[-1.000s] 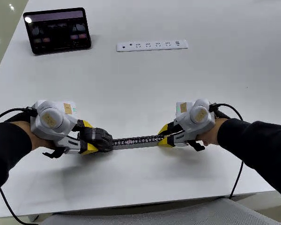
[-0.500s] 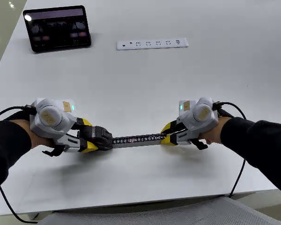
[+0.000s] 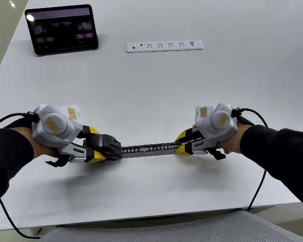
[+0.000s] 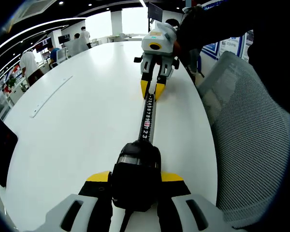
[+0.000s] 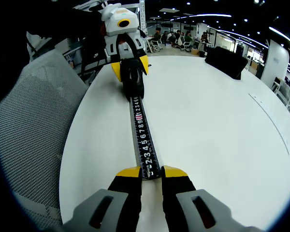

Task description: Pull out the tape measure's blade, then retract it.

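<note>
White laminate tabletop (image 3: 166,80) is stretching away below the person in the head view, and low on it the left gripper (image 3: 96,146) is clamping its yellow-tipped jaws around a black tape measure case (image 3: 108,147). A dark steel blade with white numerals (image 3: 149,148) is running out of the case towards the right gripper (image 3: 181,143), whose jaws are pinching narrowly on the blade's far end. Whether the blade is touching the table or hanging just over it, I cannot tell. At the far side a black tablet with a lit screen (image 3: 60,29) is standing propped, and a long white power strip (image 3: 164,46) is lying flat, well apart from the work.

In the left gripper view the case (image 4: 136,159) is sitting between the gripper's own jaws, held on both sides, while the blade (image 4: 147,121) is reaching straight ahead to the right gripper (image 4: 152,92). A grey mesh chair back (image 4: 251,135) is showing beside the table edge.

In the right gripper view the jaws are closing on the blade's tip (image 5: 151,169), and the numbered strip is leading to the case (image 5: 133,82) in the left gripper.
</note>
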A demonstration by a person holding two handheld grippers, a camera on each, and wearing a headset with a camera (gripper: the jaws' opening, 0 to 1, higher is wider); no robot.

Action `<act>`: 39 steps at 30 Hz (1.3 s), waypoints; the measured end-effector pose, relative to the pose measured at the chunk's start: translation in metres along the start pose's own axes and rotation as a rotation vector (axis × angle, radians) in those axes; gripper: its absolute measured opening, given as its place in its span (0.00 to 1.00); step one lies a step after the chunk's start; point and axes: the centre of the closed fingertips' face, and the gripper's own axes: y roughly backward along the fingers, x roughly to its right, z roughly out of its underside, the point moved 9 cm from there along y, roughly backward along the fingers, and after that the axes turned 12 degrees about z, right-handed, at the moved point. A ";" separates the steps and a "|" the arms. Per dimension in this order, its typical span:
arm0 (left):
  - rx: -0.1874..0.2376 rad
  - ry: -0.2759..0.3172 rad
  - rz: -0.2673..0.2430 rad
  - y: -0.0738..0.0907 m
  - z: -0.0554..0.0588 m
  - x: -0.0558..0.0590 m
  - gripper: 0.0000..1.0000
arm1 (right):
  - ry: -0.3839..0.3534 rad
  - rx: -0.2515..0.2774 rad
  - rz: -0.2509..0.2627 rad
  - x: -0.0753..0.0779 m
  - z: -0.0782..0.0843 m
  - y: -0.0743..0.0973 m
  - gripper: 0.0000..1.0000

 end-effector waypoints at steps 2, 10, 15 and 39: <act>-0.001 -0.001 0.000 0.000 0.000 0.000 0.31 | 0.001 0.001 0.000 0.000 0.001 0.001 0.11; -0.001 0.001 -0.002 -0.001 0.000 0.000 0.32 | 0.007 -0.002 0.005 0.001 0.004 0.003 0.10; -0.002 0.001 -0.003 -0.001 0.000 0.001 0.32 | 0.010 -0.005 0.005 0.001 0.006 0.005 0.10; -0.002 0.003 0.000 0.000 -0.001 0.001 0.32 | 0.012 -0.041 0.020 0.012 0.025 0.026 0.10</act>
